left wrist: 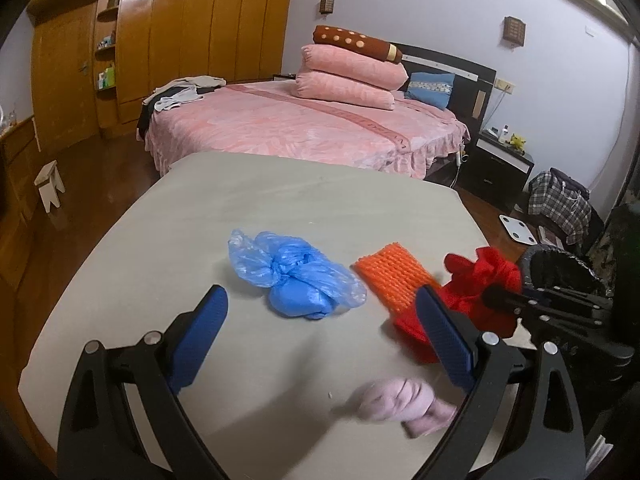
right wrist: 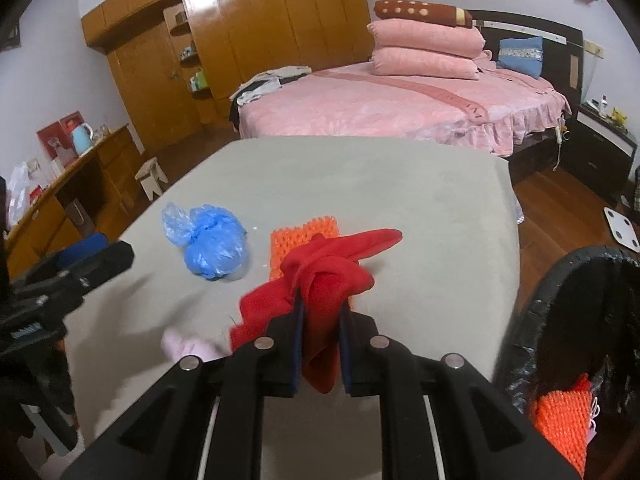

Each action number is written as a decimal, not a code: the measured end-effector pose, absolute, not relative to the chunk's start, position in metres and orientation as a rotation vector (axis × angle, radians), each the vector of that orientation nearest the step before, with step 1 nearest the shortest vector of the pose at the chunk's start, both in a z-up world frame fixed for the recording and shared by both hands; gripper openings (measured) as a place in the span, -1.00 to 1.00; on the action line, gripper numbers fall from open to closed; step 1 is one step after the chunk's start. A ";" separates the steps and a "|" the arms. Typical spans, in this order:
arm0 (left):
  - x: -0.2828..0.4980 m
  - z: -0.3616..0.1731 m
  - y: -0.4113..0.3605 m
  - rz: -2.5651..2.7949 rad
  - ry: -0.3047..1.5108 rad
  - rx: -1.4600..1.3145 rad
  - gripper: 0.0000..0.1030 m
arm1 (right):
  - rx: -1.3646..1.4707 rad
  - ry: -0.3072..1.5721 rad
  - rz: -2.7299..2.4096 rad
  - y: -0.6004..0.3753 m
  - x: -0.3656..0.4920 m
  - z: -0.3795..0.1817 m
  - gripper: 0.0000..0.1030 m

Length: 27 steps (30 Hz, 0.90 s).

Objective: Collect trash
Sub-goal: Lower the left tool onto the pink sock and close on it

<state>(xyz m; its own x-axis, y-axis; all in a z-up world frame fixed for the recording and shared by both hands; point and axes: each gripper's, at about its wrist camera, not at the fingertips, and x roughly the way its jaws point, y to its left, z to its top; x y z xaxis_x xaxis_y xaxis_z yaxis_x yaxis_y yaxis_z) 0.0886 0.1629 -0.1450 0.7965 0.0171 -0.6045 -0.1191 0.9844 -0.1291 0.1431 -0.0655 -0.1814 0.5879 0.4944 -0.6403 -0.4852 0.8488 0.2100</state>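
Right gripper (right wrist: pixel 320 344): blue pads pinch the red cloth (right wrist: pixel 324 280), which bunches between and ahead of them, above the grey table (right wrist: pixel 400 184).
Left gripper (left wrist: pixel 320 332): fingers spread wide, nothing between them; blue plastic bag (left wrist: pixel 296 276) lies just ahead.
On table: orange foam net (left wrist: pixel 394 278), pink wad (left wrist: pixel 400 400).
Right view only: black-lined bin (right wrist: pixel 560 320) holding another orange net (right wrist: pixel 560 420).

Red cloth (right wrist: pixel 320 280), blue bag (right wrist: pixel 216 248), orange mesh (right wrist: pixel 296 240), perhaps pale-pink wad (left wrist: pixel 400 400).
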 end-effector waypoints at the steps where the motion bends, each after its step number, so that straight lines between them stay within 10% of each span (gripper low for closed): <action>1: 0.088 -0.145 0.162 0.072 0.644 -0.166 0.79 | 0.011 0.737 0.570 -0.068 0.141 -0.177 -0.72; 17: 0.071 -0.168 0.109 0.018 0.689 -0.179 0.78 | 0.016 0.746 0.519 -0.109 0.109 -0.180 -0.72; 27: 0.071 -0.200 0.090 0.023 0.744 -0.173 0.38 | 0.022 0.739 0.505 -0.126 0.092 -0.189 -0.72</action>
